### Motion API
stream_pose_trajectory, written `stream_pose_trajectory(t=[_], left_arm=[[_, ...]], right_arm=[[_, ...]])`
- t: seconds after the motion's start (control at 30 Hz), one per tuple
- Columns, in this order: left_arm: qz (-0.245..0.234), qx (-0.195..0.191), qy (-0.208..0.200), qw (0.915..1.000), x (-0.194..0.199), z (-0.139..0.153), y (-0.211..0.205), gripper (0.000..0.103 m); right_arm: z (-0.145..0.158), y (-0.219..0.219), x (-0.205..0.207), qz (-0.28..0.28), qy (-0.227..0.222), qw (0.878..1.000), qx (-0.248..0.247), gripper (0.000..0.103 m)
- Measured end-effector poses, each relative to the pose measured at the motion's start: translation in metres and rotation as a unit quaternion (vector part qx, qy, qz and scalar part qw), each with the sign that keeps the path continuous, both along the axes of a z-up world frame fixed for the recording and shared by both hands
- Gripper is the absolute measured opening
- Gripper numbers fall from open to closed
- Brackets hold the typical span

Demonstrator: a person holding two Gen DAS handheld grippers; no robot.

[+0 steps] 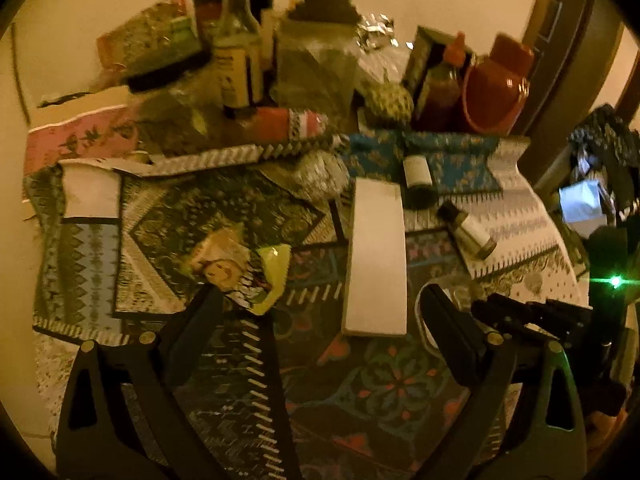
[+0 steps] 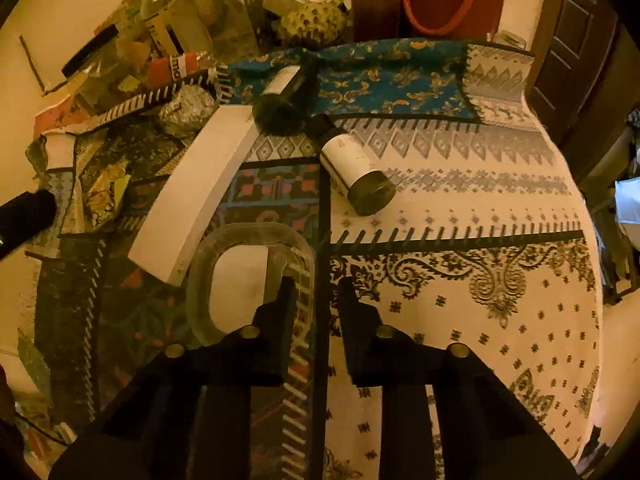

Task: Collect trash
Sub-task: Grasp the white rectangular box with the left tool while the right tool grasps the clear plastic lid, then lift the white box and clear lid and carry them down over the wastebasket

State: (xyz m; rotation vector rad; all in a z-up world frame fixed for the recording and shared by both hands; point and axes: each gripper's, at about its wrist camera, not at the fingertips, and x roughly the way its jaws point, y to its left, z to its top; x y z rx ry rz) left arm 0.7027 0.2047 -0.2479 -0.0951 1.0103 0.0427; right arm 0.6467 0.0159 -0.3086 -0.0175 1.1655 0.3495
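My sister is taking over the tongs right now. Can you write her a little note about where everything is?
Left tongs: open, empty, one tip by the crumpled snack wrapper.
Right tongs: slightly open, empty, at the rim of the clear plastic tray.
On the tablecloth: foil ball, two small bottles lying down, white box.
Done: nothing held yet.
Left: probably wrapper first, then foil.

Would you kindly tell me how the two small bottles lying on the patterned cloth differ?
The dark green bottle lies farther back, partly on the blue cloth, its base toward the camera. The pale white-labelled bottle lies nearer, on the white patterned cloth, and looks lighter in colour. Both lie on their sides, untouched by either tongs.
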Motion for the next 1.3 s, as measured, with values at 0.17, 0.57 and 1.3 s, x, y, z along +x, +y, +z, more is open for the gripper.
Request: stream_pose_trajectory(t=[0.17,0.57,1.3], left_arm=[[-0.013,-0.005,0.019,0.9997,0.010,-0.020,-0.011,0.100],[-0.059,0.028,0.051,0.9965,0.033,-0.058,-0.052,0.078],[0.020,-0.022,0.028,0.9992,-0.005,-0.016,-0.063,0.050]], right_arm=[[0.000,0.000,-0.001,0.003,-0.016,1.000,-0.001,0.002],[0.039,-0.057,-0.007,-0.064,-0.051,0.996,0.020,0.002],[0.124,-0.132,-0.053,-0.095,-0.121,0.986,0.060,0.002]])
